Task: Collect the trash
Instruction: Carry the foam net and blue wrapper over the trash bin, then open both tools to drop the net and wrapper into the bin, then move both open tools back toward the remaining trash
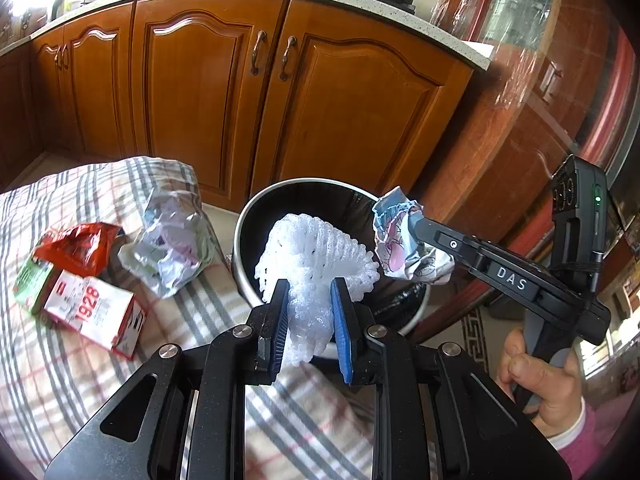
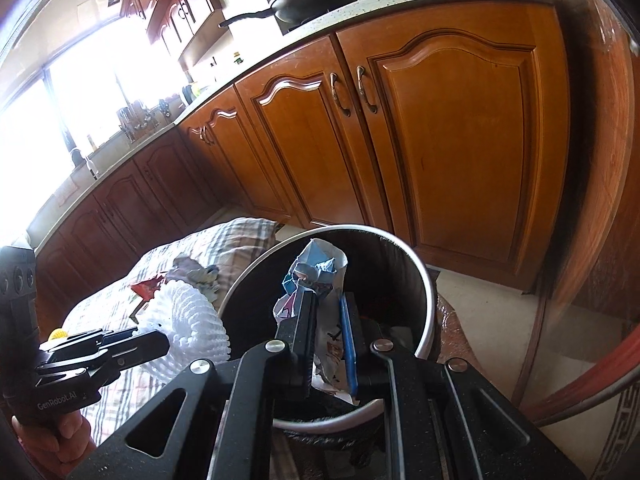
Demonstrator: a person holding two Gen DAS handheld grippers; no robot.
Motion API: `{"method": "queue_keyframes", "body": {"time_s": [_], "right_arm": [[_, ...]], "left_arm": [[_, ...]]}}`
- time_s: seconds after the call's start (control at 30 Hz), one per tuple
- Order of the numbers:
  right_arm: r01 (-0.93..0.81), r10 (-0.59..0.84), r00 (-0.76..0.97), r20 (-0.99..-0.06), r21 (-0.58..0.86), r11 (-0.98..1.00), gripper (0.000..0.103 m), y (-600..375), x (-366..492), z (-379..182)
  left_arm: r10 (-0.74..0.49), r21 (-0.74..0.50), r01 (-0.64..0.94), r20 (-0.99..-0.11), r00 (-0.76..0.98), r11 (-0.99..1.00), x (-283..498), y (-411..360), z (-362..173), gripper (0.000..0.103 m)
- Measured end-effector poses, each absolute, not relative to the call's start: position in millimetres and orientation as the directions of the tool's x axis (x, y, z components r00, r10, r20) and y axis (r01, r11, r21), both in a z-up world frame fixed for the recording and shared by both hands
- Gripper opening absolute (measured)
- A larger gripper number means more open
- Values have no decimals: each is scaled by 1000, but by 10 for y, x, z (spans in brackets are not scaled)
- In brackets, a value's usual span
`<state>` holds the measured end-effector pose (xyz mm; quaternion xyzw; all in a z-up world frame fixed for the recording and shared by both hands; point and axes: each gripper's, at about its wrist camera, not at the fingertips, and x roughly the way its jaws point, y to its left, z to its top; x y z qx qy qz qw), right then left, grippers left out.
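My left gripper [image 1: 311, 286] is shut on a white foam fruit net [image 1: 316, 244], held over the near rim of a round trash bin [image 1: 239, 236] with a black liner. To its right, my right gripper [image 1: 416, 226] is shut on a crumpled printed paper ball [image 1: 394, 248] above the bin's right side. In the right wrist view the right gripper [image 2: 326, 298] pinches that paper [image 2: 320, 272] over the bin's [image 2: 425, 292] opening. The left gripper [image 2: 154, 342] and the foam net [image 2: 188, 316] sit at the bin's left edge.
A plaid-covered table [image 1: 80, 380] left of the bin carries a red packet [image 1: 80, 246], a white "1928" carton [image 1: 94, 314], a green pack [image 1: 28, 286] and a crumpled wrapper [image 1: 172, 240]. Wooden cabinets [image 1: 320, 112] stand behind the bin. A hand [image 1: 540, 376] grips the right tool.
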<state>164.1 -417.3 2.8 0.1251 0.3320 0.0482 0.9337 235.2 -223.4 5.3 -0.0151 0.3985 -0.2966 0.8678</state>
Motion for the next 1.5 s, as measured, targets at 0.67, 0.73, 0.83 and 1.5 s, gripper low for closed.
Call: {"method": "queue_keyframes", "body": {"time_s": [0.67,0.73,0.83,1.5], "right_arm": [[2,198,734,-650,294,956,25,-4362,1873,-143],[5,201,732,-651,299,954,40,-4370,1885,-155],[4,207,736,-644,310,951,52,-4374,1865,-151],[-90,291,759,-583,348,933,87,-3890,1441,-1]], "left_arm": [[-512,-241,523,-721,468,818,2533,-2530,-17,54],[-508,-231,524,-715,480,820,2498,-2510,0,59],[-508,-232,522,-714,481,821,2478,-2479,-6,69],[-457,-282,376,-703,545,882,2028,-1405,-170,71]]}}
